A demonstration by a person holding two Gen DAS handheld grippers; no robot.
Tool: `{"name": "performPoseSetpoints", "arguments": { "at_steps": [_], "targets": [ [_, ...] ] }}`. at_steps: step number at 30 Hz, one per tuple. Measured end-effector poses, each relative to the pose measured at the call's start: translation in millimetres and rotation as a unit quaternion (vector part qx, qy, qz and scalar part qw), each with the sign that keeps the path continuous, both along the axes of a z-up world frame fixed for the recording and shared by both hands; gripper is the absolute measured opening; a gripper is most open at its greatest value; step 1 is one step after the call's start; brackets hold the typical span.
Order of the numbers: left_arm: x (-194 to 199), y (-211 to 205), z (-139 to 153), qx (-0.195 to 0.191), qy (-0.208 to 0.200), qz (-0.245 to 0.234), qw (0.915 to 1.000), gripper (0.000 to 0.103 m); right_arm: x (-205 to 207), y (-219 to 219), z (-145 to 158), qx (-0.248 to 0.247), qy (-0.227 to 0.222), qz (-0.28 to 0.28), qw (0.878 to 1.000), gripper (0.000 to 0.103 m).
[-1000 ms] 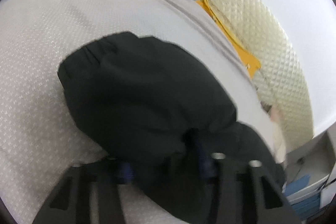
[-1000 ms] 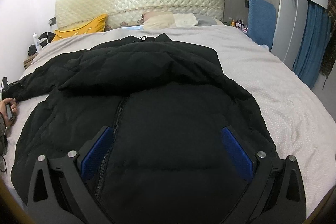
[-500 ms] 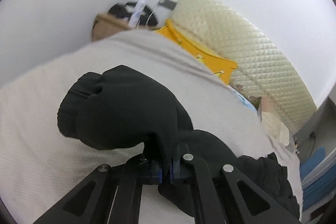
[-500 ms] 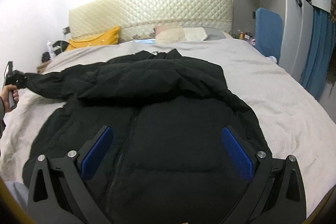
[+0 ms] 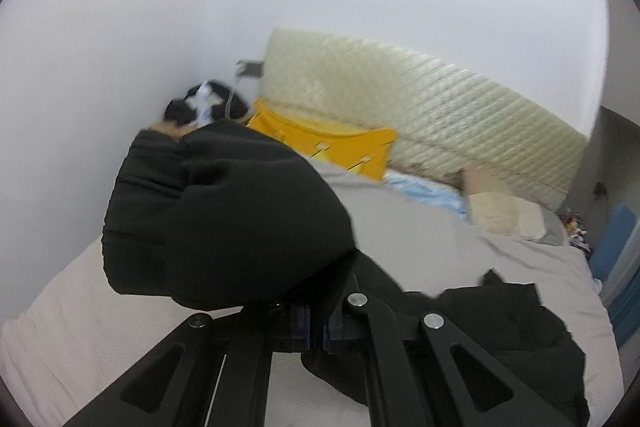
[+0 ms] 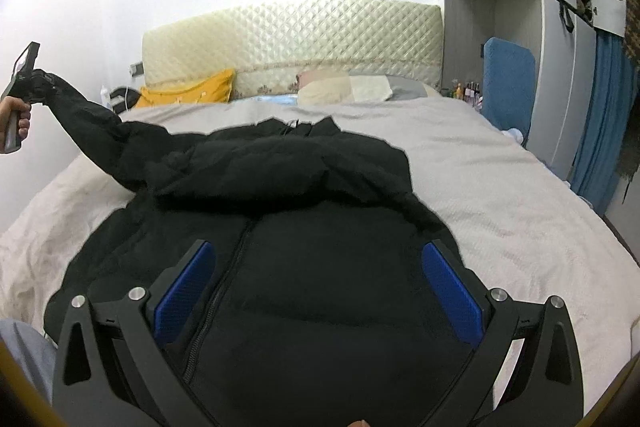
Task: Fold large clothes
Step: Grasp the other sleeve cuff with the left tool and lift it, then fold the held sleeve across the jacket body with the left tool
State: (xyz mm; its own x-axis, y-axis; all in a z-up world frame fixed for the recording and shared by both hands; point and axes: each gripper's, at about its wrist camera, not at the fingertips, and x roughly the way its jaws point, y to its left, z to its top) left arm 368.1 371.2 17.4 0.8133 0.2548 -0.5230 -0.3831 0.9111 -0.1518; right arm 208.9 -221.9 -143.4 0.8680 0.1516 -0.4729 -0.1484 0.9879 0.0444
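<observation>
A black padded jacket (image 6: 304,219) lies front up on the bed (image 6: 500,187), zipper running toward me. Its left sleeve (image 6: 88,123) is lifted off the bed and stretched up to the far left. My left gripper (image 5: 316,323) is shut on that sleeve (image 5: 224,219) near the cuff, which bulges over the blue pads. In the right wrist view the left gripper (image 6: 38,83) shows held in a hand at the left edge. My right gripper (image 6: 316,291) hovers open over the jacket's lower front, with nothing between its blue pads.
A quilted cream headboard (image 6: 292,43) stands at the far end with a yellow pillow (image 6: 192,91) and other pillows (image 6: 352,87). A wardrobe (image 6: 520,27), a blue padded board (image 6: 508,83) and blue curtain (image 6: 604,115) line the right side. A white wall runs along the left.
The left gripper closed on the sleeve cuff and rose, pulling the sleeve up off the bed. The right gripper stayed open over the jacket, drifting slightly up and back.
</observation>
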Motion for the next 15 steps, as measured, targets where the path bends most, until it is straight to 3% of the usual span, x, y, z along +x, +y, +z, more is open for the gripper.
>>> {"name": "performPoseSetpoints", "arguments": {
  "at_steps": [8, 15],
  "targets": [
    [5, -109, 63, 0.054, -0.018, -0.068, 0.9961, 0.003, -5, -36, 17, 0.023, -0.022, -0.014, 0.999, 0.103],
    [30, -235, 101, 0.122, -0.024, -0.133, 0.9832, 0.003, -9, -51, 21, 0.025, -0.036, -0.002, 0.999, 0.103]
  ]
}}
